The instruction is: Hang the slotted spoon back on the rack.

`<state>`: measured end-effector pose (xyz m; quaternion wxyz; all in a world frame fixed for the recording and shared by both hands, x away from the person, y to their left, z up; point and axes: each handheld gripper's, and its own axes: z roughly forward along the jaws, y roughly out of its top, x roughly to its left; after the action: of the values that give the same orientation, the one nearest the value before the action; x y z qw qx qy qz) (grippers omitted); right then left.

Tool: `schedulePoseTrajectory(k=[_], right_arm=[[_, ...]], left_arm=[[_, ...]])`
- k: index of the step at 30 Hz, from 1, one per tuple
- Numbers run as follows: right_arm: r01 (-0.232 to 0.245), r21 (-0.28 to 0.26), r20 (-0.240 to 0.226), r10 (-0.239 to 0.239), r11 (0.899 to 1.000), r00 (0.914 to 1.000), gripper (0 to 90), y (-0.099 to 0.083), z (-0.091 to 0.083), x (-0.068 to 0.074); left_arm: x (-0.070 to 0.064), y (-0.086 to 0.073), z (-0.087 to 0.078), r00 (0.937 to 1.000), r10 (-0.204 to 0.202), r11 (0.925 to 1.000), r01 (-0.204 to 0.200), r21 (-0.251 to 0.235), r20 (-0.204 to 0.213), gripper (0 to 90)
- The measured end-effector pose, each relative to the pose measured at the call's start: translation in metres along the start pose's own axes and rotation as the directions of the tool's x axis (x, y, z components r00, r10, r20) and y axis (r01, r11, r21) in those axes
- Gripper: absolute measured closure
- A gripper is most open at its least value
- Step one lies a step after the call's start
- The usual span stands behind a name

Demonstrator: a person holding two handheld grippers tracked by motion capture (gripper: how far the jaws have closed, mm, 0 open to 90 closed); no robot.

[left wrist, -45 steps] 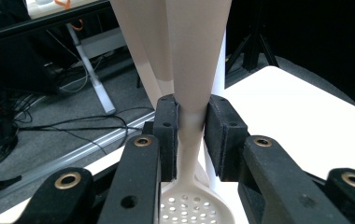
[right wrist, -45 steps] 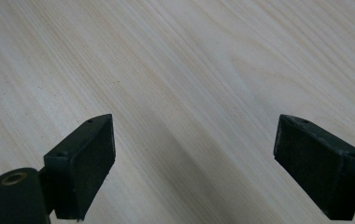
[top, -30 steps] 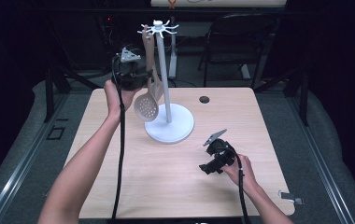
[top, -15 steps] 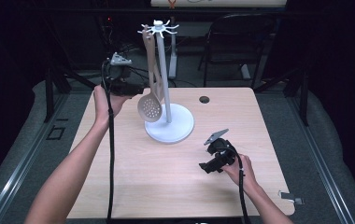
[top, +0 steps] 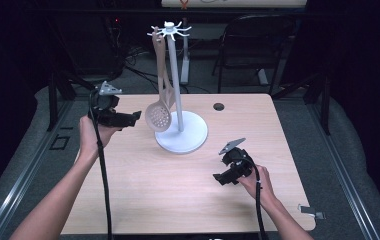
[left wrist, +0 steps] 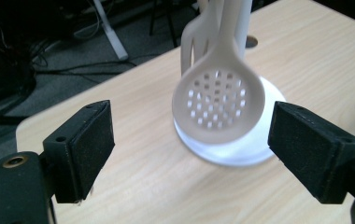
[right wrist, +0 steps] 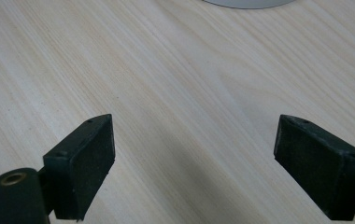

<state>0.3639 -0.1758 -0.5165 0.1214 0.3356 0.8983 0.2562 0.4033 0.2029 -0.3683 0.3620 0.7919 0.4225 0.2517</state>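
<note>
- Beige perforated plastic skimmer spoon (top: 159, 118) hangs by its handle from a top hook of the white metal utensil stand with a round base (top: 182, 134); bowl down, just above the base's left edge, beside the pole.
- Nothing grips the spoon; judged hung, so the main step looks done.
- Left gripper (top: 127, 119) sits just left of the spoon bowl, apart from it. In the left gripper view the fingers (left wrist: 83, 147) are spread wide and empty, spoon (left wrist: 218, 104) between them but farther off.
- Right gripper (top: 225, 176) rests low on the pale wooden table (top: 143, 200), well apart from the stand; fingers (right wrist: 83, 158) released, holding nothing.
- Left to do, by judgement: clear the left gripper from the stand.
</note>
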Motion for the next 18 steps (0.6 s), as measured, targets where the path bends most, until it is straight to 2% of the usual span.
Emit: schedulePoseTrajectory(k=[8, 18], right_arm=[[-0.001, 0.005, 0.004, 0.001, 1.0, 1.0, 12.1, 0.0, -0.001, 0.001], [0.007, 0.012, 0.009, -0.007, 1.0, 0.9999, 12.1, 0.0, 0.0, 0.002]], left_arm=[[0.004, -0.043, -0.008, 0.9992, -0.037, 0.9989, 0.037, 0.027, 0.017, 12.8], [0.003, -0.1, -0.008, 0.9965, -0.08, 0.9908, 0.077, 0.112, 0.023, 11.8]])
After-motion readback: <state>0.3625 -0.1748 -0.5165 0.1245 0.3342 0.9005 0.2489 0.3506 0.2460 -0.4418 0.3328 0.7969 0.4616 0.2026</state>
